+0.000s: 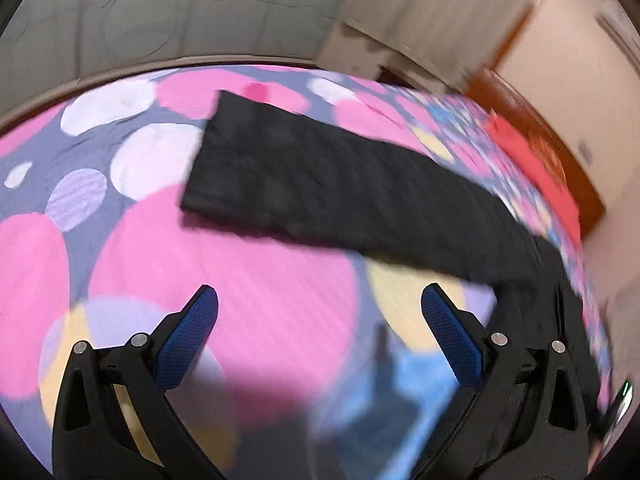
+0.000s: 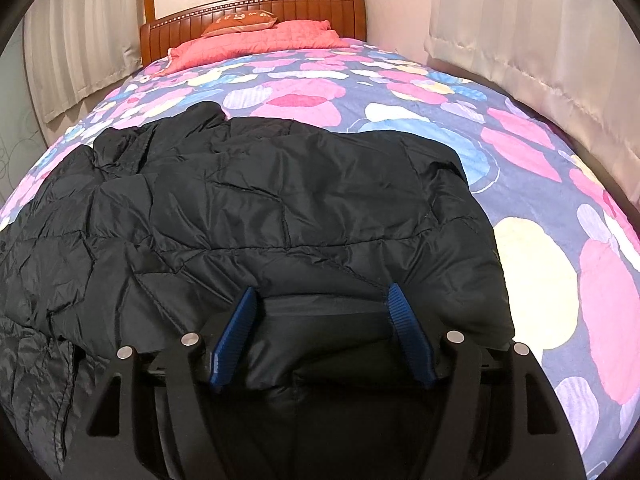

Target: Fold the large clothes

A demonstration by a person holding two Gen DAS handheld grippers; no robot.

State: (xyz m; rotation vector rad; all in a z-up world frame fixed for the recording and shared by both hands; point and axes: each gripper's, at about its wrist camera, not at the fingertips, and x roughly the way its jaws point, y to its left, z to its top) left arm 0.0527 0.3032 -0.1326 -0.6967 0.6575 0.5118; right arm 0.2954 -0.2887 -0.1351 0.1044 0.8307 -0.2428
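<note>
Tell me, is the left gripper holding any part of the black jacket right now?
No, the left gripper stands open over the patterned bedspread, with nothing between its blue pads, and the black jacket lies beyond them.

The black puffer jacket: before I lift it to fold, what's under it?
The black puffer jacket lies on the spotted bedsheet, which shows all round it. Whether anything else sits beneath is hidden by the jacket itself.

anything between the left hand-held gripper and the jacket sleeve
Nothing visible. The left hand-held gripper is open over bare bedspread, and the black sleeve lies flat just beyond it with no other item in the gap.
</note>
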